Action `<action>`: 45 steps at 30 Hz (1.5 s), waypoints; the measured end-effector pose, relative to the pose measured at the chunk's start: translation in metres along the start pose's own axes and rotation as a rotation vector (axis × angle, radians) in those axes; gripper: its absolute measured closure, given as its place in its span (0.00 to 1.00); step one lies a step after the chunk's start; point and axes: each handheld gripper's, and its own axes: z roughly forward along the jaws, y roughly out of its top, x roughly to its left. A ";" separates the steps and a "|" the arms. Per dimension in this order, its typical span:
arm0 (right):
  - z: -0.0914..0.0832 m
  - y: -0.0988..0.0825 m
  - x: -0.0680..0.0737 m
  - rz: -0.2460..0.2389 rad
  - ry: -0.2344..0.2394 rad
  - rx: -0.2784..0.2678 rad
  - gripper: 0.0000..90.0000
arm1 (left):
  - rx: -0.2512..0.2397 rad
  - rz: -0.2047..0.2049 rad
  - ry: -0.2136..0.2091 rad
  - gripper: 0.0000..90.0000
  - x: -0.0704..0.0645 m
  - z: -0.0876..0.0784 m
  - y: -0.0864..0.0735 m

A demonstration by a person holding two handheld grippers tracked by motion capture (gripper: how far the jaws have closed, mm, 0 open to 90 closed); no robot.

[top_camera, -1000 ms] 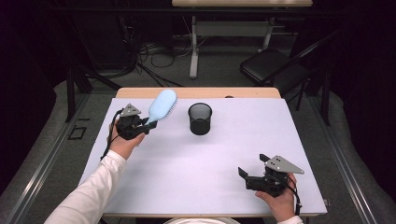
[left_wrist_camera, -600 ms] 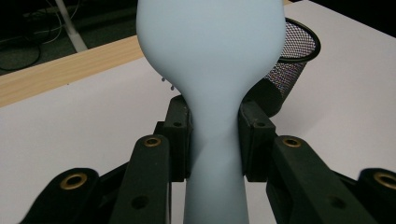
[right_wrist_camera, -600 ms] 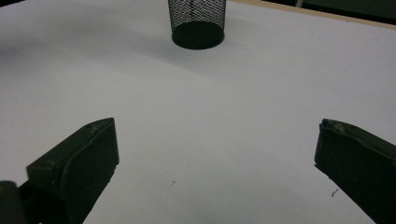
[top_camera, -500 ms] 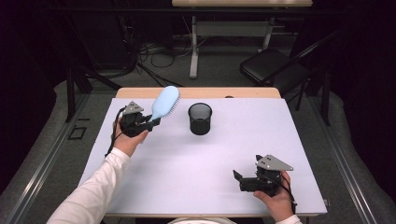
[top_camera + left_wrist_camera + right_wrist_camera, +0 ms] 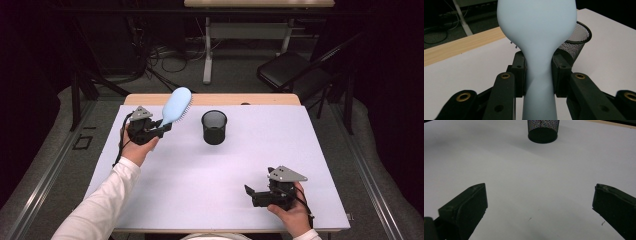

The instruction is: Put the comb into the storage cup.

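On the white table (image 5: 210, 175), at about ten o'clock, the left gripper (image 5: 161, 129) clamps the handle of a pale blue hairbrush (image 5: 176, 106), its head tilted up toward one o'clock. Black mesh cup (image 5: 214, 127) stands upright near centre at twelve o'clock, just beside the brush. Right gripper (image 5: 250, 194), at five o'clock, has jaws spread wide with nothing between them.

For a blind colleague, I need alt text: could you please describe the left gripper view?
The left gripper is shut on the narrow neck of a light blue hairbrush, whose wide head rises to the top of the picture. Behind it, a black mesh cup stands on the white table.
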 end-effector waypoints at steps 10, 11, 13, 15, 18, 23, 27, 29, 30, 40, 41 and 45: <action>-0.001 0.001 0.000 0.022 0.022 -0.015 0.00 | -0.066 -0.010 -0.003 0.77 -0.002 -0.006 0.007; -0.002 0.001 0.000 0.022 0.024 -0.012 0.00 | -0.071 -0.011 -0.001 0.77 -0.002 -0.006 0.007; -0.001 0.001 -0.001 0.025 0.024 -0.012 0.00 | -0.087 -0.017 0.004 0.77 -0.002 -0.005 0.008; 0.000 0.001 -0.002 0.033 0.028 -0.009 0.00 | -0.101 -0.017 0.006 0.77 -0.003 -0.003 0.008; 0.000 0.001 -0.002 0.038 0.033 -0.008 0.00 | -0.109 -0.017 0.009 0.77 -0.004 -0.001 0.008; 0.000 0.000 -0.006 0.052 0.029 -0.001 0.00 | -0.124 -0.012 0.006 0.77 -0.006 0.005 0.009; 0.000 0.000 -0.008 0.072 0.030 -0.002 0.00 | -0.123 -0.009 0.006 0.77 -0.009 0.009 0.010; 0.000 0.000 -0.009 0.075 0.029 -0.004 0.00 | -0.125 -0.009 0.006 0.77 -0.010 0.012 0.012; -0.001 0.000 -0.010 0.076 0.029 -0.001 0.00 | -0.123 -0.008 0.005 0.77 -0.011 0.013 0.012; 0.000 -0.001 -0.012 0.087 0.023 0.008 0.00 | -0.117 0.006 -0.009 0.77 -0.021 0.027 0.019; -0.001 -0.001 -0.013 0.088 0.023 0.010 0.00 | -0.116 0.010 -0.012 0.77 -0.023 0.028 0.021; -0.001 0.000 -0.014 0.083 0.020 0.010 0.00 | -0.125 0.018 -0.020 0.77 -0.028 0.035 0.026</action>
